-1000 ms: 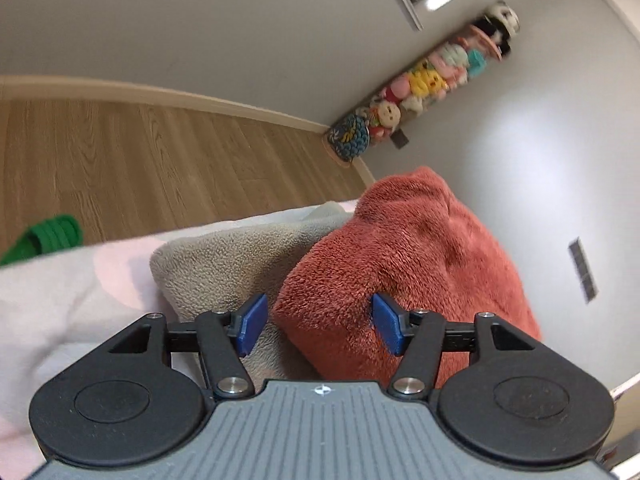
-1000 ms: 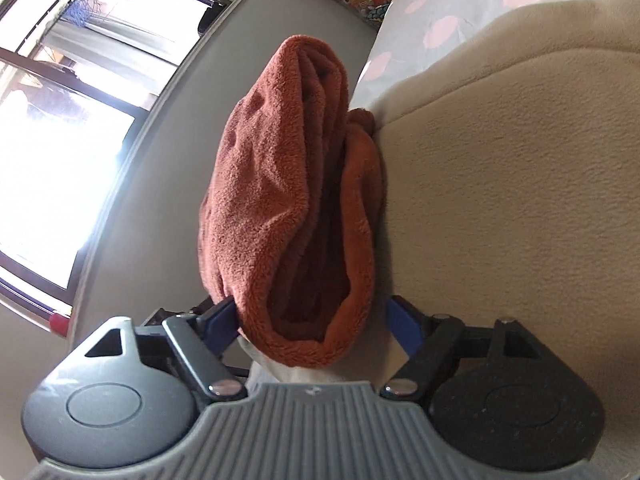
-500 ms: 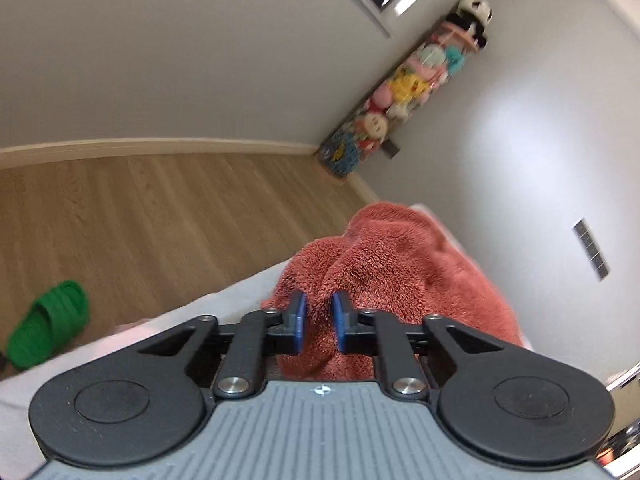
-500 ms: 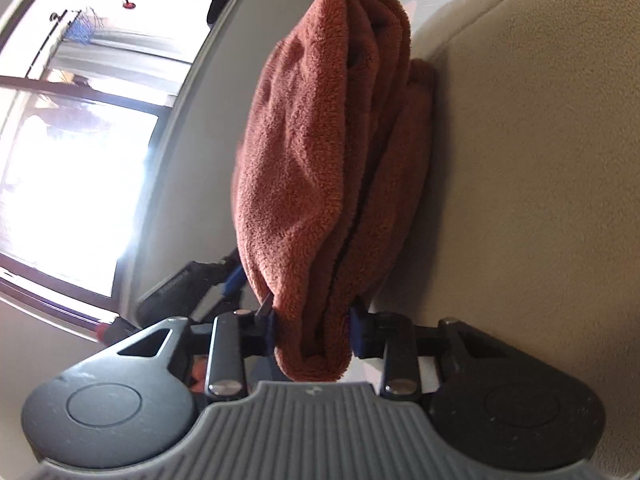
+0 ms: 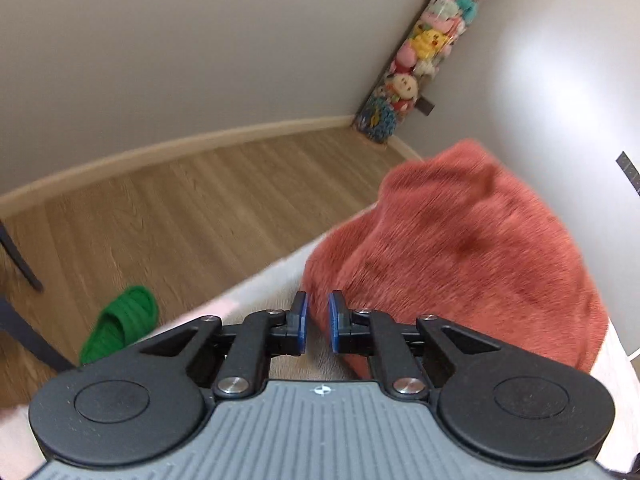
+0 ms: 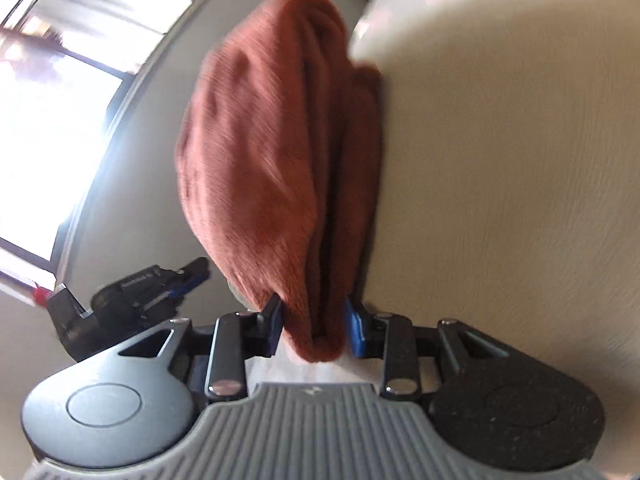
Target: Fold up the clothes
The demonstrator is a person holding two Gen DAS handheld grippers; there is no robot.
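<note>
A rust-red fleece garment [image 5: 460, 248] is bunched up over a beige fleece blanket [image 6: 500, 200]. In the left wrist view my left gripper [image 5: 317, 322] is shut, its blue pads nearly touching, with a thin lower edge of the red garment pinched between them. Seen from the right wrist, the garment [image 6: 272, 152] hangs in thick folded layers, and my right gripper [image 6: 314, 324] is shut on its near end. The left gripper [image 6: 192, 276] shows at the lower left there, close to the garment's bottom edge. Motion blur softens both views.
A green slipper [image 5: 120, 324] lies on the wooden floor [image 5: 200, 208] beside the bed. Dark furniture legs [image 5: 20, 256] stand at the left edge. A tall clear tube of plush toys [image 5: 420, 52] leans in the room's corner. A bright window [image 6: 48, 120] fills the right wrist view's left side.
Both grippers went from open around the red garment to shut on it. The left gripper rose and rolled, so more floor shows. The garment has lifted with the grippers.
</note>
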